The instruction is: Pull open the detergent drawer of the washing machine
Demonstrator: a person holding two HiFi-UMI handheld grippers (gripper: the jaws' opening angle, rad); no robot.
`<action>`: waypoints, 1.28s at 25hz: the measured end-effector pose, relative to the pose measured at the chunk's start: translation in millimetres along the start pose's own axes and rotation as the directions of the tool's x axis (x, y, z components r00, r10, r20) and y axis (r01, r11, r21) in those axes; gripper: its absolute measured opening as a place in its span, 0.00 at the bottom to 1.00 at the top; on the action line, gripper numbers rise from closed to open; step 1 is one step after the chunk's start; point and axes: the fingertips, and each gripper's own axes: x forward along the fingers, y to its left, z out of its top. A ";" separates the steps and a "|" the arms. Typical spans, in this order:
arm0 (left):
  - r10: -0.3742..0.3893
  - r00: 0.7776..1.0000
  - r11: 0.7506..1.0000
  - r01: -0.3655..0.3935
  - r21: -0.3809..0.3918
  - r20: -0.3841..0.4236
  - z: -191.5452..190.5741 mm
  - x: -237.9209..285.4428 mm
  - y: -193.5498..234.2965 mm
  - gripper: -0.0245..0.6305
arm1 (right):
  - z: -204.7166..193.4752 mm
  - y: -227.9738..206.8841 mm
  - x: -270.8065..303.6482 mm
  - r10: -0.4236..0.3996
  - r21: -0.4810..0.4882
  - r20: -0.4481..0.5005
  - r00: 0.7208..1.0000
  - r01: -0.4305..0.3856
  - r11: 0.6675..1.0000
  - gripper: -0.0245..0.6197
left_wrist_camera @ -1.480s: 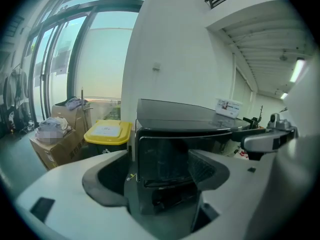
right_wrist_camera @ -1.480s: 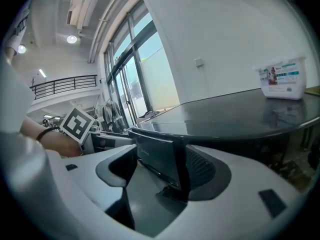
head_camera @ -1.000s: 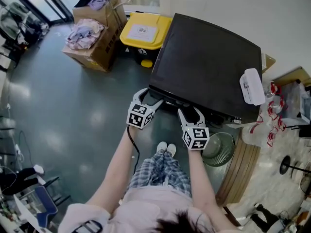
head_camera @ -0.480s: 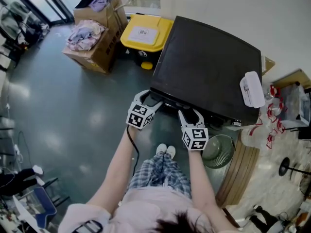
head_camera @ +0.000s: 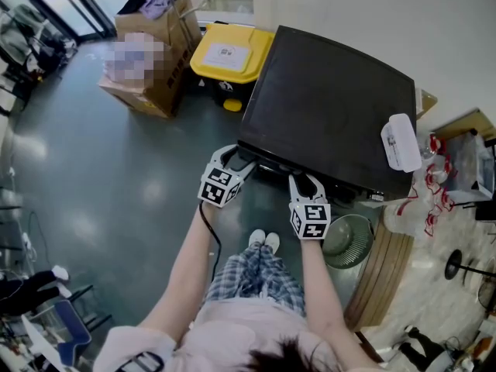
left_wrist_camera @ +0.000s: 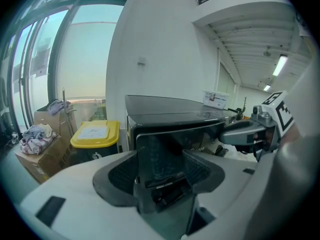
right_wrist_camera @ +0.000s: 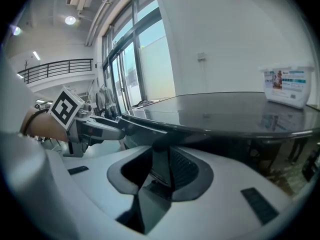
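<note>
The black washing machine stands ahead of me, seen from above. My left gripper is at its front left corner. In the left gripper view the dark detergent drawer front fills the gap of that gripper; its jaws are closing and both pads lie against the drawer's sides. My right gripper is at the middle of the front edge. Its jaws are closing on a thin dark upright piece of the machine's front, and the pads touch it.
A white tub lies on the machine's top at the right. A yellow-lidded bin and cardboard boxes of clothes stand left of the machine. A round wire basket sits by my right arm. The person's feet are below the front.
Both grippers' jaws have narrowed against the machine's front. The left gripper has rolled slightly. Neither hand has shifted noticeably.
</note>
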 end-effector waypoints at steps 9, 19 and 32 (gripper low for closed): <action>0.003 1.000 1.000 -0.003 0.005 0.003 -2.0 -2.5 1.4 0.47 | -1.9 2.4 -0.5 0.002 -0.042 -0.023 1.000 -0.003 0.999 0.21; 0.005 1.000 1.000 -0.005 0.002 0.002 -6.8 -9.8 -0.5 0.47 | -4.4 9.2 -6.2 0.034 -0.060 -0.022 0.999 -0.035 0.998 0.20; 0.010 1.000 1.000 -0.010 -0.005 -0.007 -20.8 -27.6 -13.4 0.47 | -16.7 22.2 -24.6 0.068 -0.063 -0.032 0.997 -0.070 0.996 0.20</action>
